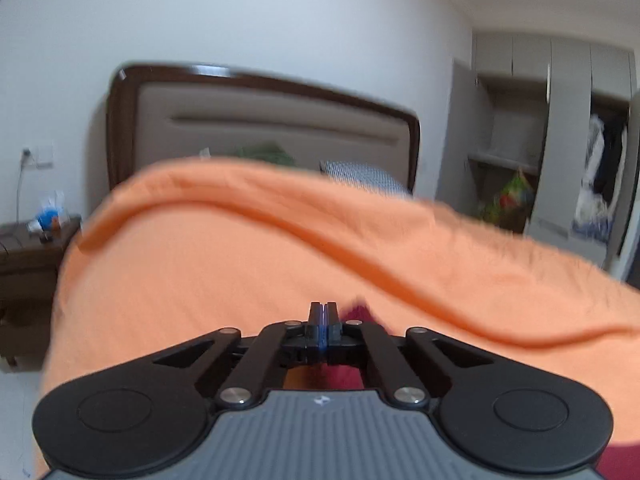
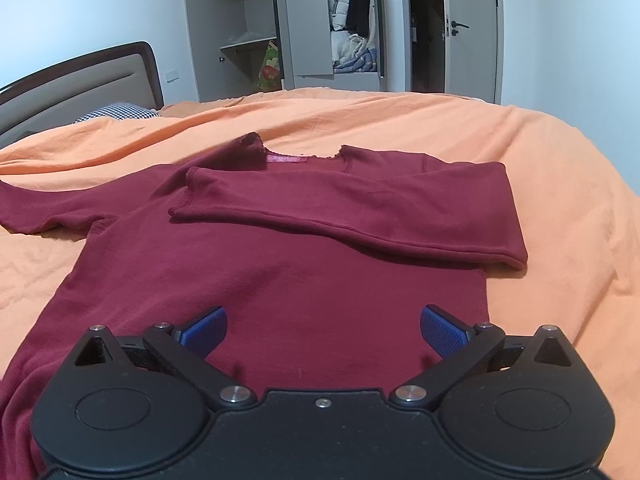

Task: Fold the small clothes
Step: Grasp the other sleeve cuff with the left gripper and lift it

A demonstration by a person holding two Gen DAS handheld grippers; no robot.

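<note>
on the orange cotton bedspread [image 2: 400, 120] a small dark-red long-sleeved knit top [image 2: 280, 280] is laid flat, its neckline [image 2: 298, 156] turned away from the right gripper [image 2: 323, 328] and its hem nearest to it, so the long axis of the body runs straight ahead from that gripper toward the wardrobe [image 2: 312, 20]. the right gripper is held just above the lower part of the garment with its blue-padded fingers [image 2: 206, 330] spread wide apart and nothing between them. the sleeve on the right side [image 2: 360, 216] is already seen folded across the chest, lying crosswise to the body axis. the other sleeve [image 2: 44, 204] is seen stretched outward to the left, still unfolded on the bedspread.

in the left wrist view, the left gripper [image 1: 323, 320] is shown with its fingers pressed together; a scrap of dark-red fabric [image 1: 358, 312] is glimpsed right beside the tips, but whether it is pinched between them cannot be told, as the picture is blurred. beyond it the bedspread, a padded headboard with a dark wooden frame [image 1: 260, 120] and a dark bedside table [image 1: 28, 248] are visible.

the outstretched sleeve lies on the left of the garment, so the left gripper is judged the nearer one for it, and the coming move is judged to turn on carrying that sleeve across the body axis toward the right, over the folded one.
</note>
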